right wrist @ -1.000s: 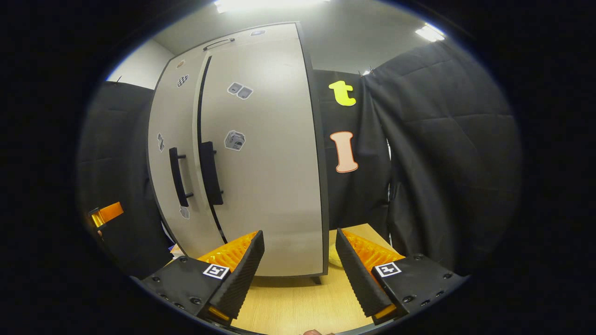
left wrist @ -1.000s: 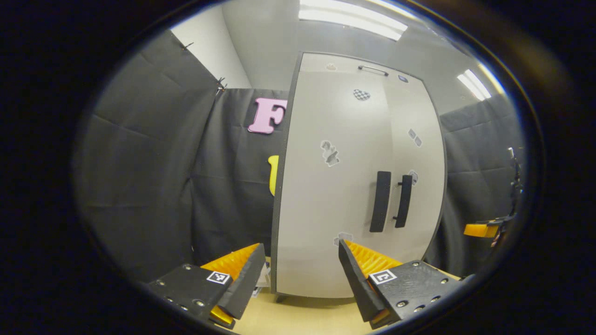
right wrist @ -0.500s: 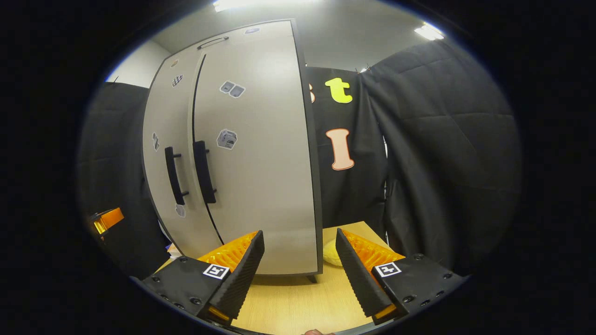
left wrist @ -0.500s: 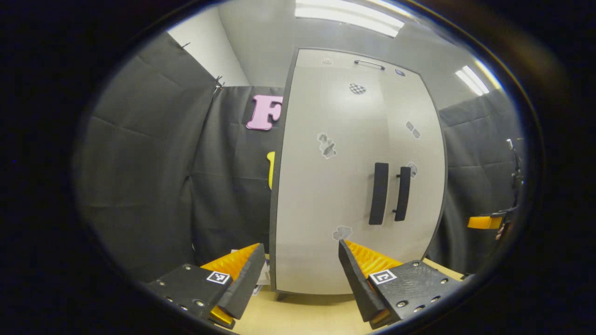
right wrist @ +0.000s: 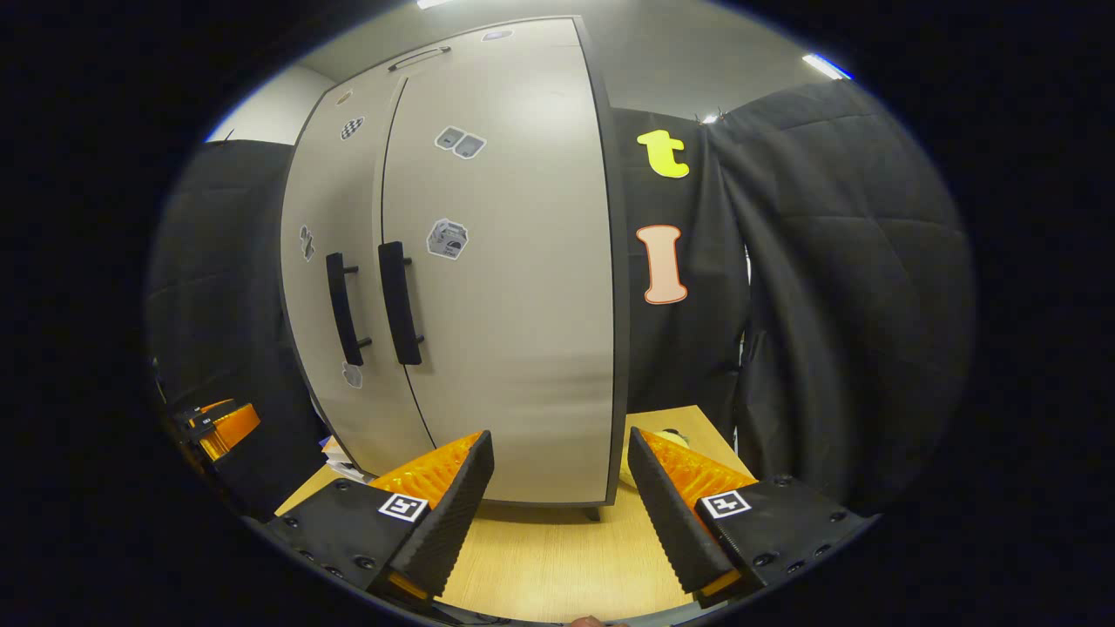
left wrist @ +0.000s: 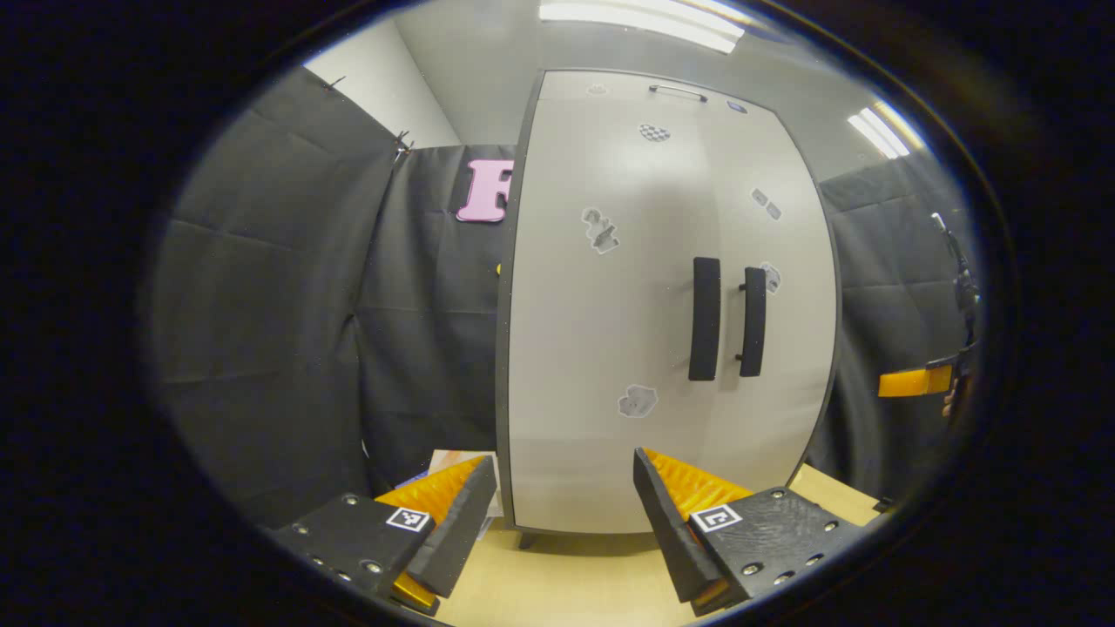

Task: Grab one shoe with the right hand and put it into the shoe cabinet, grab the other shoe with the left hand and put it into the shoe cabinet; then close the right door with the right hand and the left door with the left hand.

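— Starting with the left gripper view: what is recorded?

— The shoe cabinet (left wrist: 610, 348) stands on a light wooden table (left wrist: 557, 583), both doors closed and flush. Two dark vertical handles: left door handle (left wrist: 704, 318), right door handle (left wrist: 753, 321), side by side at the seam. Small stickers on the door fronts, at least five; their print is too small to read. The left gripper (left wrist: 562, 514) is held before the cabinet's lower edge, jaws wide apart, holding nothing. Each finger body carries one square black-and-white marker tag. Some papers (left wrist: 453, 466) lie on the table at the cabinet's left foot. The right gripper (left wrist: 910, 381) appears at the far right edge.

— And the right gripper view?

— Same cabinet (right wrist: 514, 305), doors closed, two handles again. Five stickers counted, none legible. The right gripper (right wrist: 557, 514) sits low over the table (right wrist: 557, 566), jaws spread wide, empty; two marker tags. The left gripper (right wrist: 222, 427) shows at the far left. A pale yellow object (right wrist: 662, 435) lies behind the cabinet's right corner; unidentifiable.

— Shoes?

— No shoe is visible outside the cabinet; the closed doors hide its interior.
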The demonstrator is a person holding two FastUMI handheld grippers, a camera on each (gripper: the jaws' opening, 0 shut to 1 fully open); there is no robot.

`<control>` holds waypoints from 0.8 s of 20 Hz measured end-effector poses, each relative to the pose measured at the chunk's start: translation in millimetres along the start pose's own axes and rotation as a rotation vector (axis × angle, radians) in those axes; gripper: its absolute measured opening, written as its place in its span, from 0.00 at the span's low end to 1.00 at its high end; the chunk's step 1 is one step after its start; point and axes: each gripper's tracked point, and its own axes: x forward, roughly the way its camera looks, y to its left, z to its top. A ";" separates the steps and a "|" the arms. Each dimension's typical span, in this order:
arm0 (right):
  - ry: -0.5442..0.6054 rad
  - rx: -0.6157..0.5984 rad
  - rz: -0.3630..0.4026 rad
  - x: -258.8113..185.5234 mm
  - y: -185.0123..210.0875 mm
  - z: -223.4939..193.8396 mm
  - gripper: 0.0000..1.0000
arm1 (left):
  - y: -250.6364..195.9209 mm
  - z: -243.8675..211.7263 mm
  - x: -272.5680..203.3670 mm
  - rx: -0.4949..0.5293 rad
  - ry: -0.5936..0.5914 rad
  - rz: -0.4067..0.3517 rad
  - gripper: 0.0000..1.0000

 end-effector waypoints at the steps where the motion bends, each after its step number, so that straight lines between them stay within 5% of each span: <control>1: 0.011 0.002 0.011 3.8 -1.2 -2.7 0.98 | -1.4 0.6 0.2 0.002 0.006 0.010 0.95; 9: 0.012 0.073 0.135 15.9 -50.4 -3.6 0.98 | -82.0 46.7 -5.4 0.073 -0.017 0.092 0.95; 12: 0.004 0.125 0.193 20.4 -75.9 -10.7 0.93 | -128.9 21.1 11.0 0.004 0.054 0.140 0.92; 16: 0.065 0.169 0.284 26.2 -111.1 -36.5 0.98 | -181.0 5.7 18.6 -0.010 0.066 0.192 0.95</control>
